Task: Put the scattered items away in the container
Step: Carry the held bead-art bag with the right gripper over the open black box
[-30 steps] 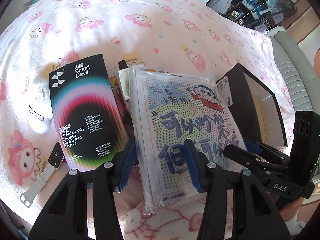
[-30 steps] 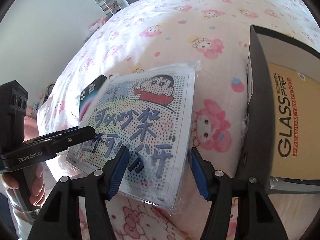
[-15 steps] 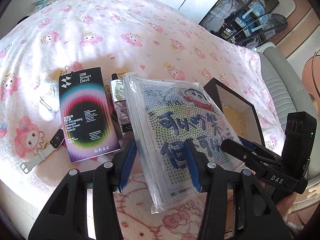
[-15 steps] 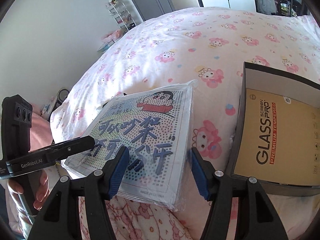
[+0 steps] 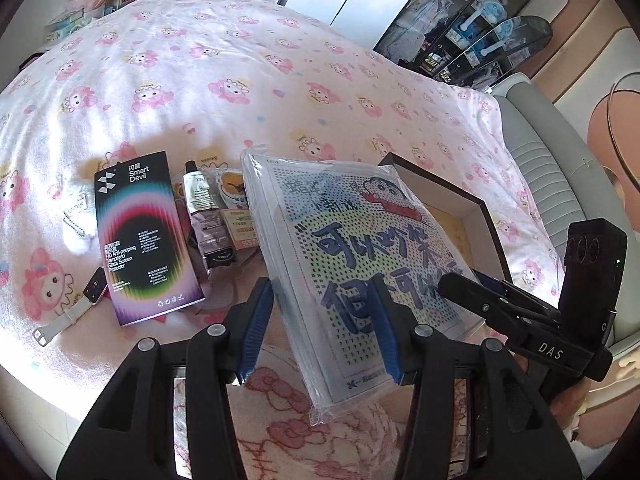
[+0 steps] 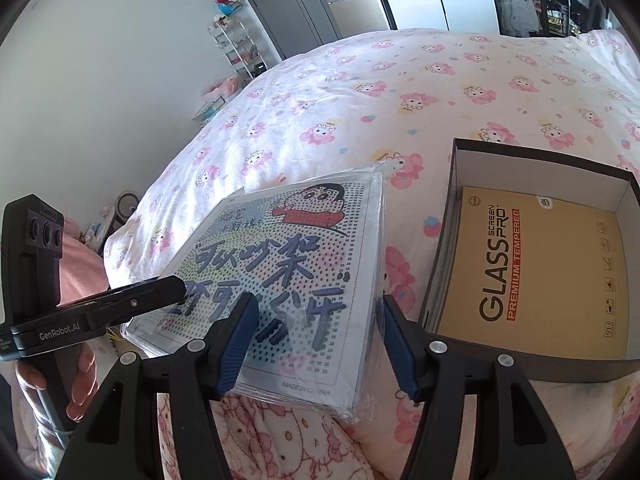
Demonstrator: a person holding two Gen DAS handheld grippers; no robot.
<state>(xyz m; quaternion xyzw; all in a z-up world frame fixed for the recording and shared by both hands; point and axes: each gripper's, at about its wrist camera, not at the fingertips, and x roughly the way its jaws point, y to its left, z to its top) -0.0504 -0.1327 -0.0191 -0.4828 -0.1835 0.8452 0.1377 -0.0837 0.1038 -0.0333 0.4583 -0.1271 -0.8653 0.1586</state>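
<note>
Above the bed [image 5: 248,80], both grippers, left gripper [image 5: 320,332] and right gripper [image 6: 316,340], each clamping the bagged pack [image 6: 296,280], had lifted it; box [image 6: 536,184] next.

Glossy plastic-wrapped kit [image 5: 352,256] (fleecy bedspread [image 5: 240,80])

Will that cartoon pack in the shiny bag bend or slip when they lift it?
The pack probably stays fairly stiff: it looks flat and straight-edged, with no visible sag. Its glossy wrap could be slippery against the pads. The loose bag corner hangs floppy.
</note>
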